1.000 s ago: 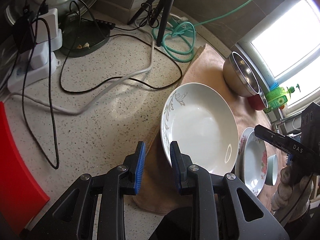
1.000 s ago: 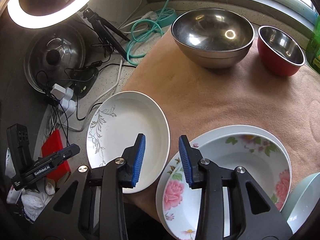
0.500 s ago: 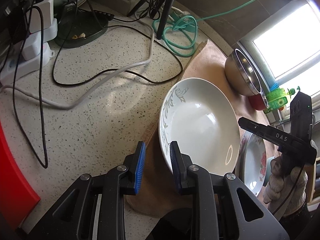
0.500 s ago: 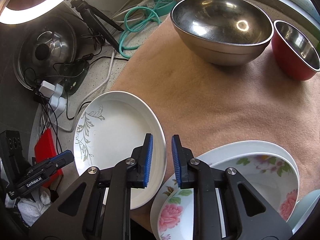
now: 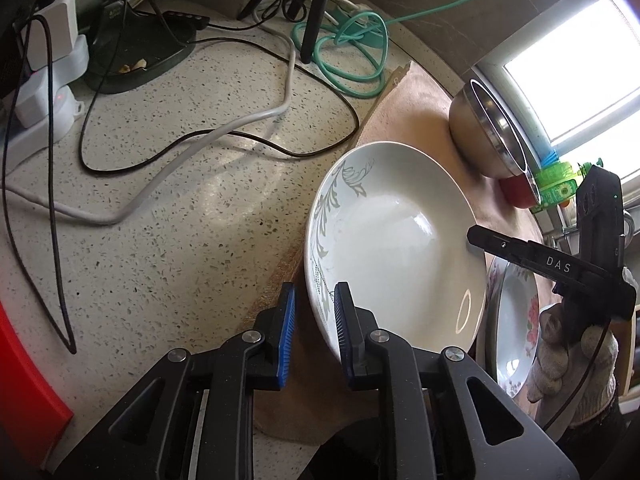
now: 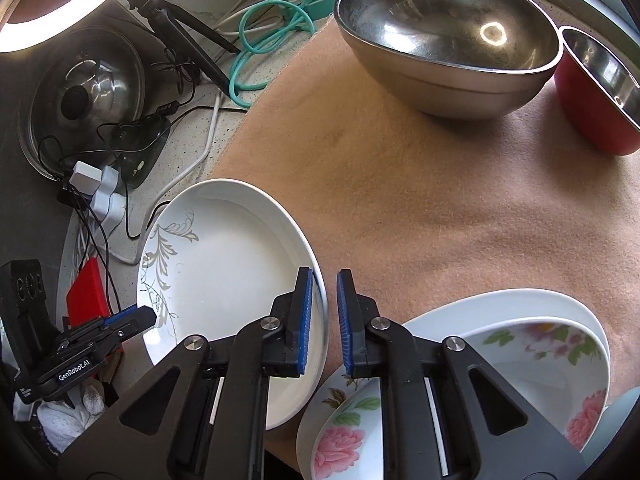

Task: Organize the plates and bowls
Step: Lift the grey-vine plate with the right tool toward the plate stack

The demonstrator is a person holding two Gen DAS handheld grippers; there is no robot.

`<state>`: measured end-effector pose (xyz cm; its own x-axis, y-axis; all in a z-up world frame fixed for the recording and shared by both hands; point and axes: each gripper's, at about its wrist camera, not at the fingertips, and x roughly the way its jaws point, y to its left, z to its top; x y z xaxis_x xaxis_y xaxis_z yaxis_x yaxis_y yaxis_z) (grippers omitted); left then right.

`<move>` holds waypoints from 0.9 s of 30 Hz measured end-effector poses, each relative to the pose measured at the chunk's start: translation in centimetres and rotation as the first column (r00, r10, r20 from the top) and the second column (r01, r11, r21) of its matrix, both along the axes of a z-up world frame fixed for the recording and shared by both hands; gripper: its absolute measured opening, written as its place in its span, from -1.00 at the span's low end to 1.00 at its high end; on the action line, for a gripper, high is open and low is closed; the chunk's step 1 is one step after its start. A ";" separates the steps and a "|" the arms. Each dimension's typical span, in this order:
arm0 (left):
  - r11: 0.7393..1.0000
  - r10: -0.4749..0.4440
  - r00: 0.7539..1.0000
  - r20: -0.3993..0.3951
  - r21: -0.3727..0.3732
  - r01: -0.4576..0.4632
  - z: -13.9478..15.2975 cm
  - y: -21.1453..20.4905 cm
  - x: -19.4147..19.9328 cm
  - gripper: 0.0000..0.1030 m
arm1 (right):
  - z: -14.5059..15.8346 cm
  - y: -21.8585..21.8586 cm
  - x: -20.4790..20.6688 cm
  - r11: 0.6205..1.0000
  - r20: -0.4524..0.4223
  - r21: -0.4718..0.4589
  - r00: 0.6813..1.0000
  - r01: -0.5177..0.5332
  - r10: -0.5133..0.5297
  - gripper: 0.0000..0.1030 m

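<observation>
The white plate sits tipped between both tools; left tool and right tool each pinch opposite rims.

At eleven o'clock in the left wrist view we saw a white power strip with plugs on the speckled tabletop. A teal cable lay coiled at twelve, beside a black tripod leg. A red object sat at eight. In the right wrist view, a ring light glowed at eleven above a glass pot lid.
</observation>
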<state>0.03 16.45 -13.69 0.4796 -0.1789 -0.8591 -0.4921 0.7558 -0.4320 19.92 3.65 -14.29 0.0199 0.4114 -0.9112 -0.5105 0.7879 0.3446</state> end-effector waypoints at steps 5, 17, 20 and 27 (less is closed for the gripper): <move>1.000 -0.012 1.000 0.000 0.011 0.012 0.0 -0.2 0.4 -0.77 | -0.2 0.4 -0.1 1.000 -0.004 -0.005 1.000 -0.012 0.012 -0.82; 0.998 -0.024 1.000 0.000 0.052 0.024 0.4 0.0 0.6 -0.77 | 0.2 0.4 -0.7 1.000 0.020 -0.006 1.000 -0.024 0.024 -0.82; 0.998 -0.023 1.000 0.004 0.057 0.023 0.6 0.0 0.5 -0.77 | 0.6 0.3 -0.8 1.000 0.025 0.005 1.000 -0.019 0.019 -0.82; 0.998 -0.029 0.999 0.022 0.063 0.027 1.6 -0.1 0.5 -0.77 | 2.3 -0.6 -1.0 0.999 0.047 0.038 0.999 -0.003 0.001 -0.82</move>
<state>0.57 16.35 -12.11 0.4944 -0.1389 -0.8581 -0.4609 0.7951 -0.3942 18.87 3.02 -11.98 0.0618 0.4456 -0.8931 -0.5283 0.7738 0.3495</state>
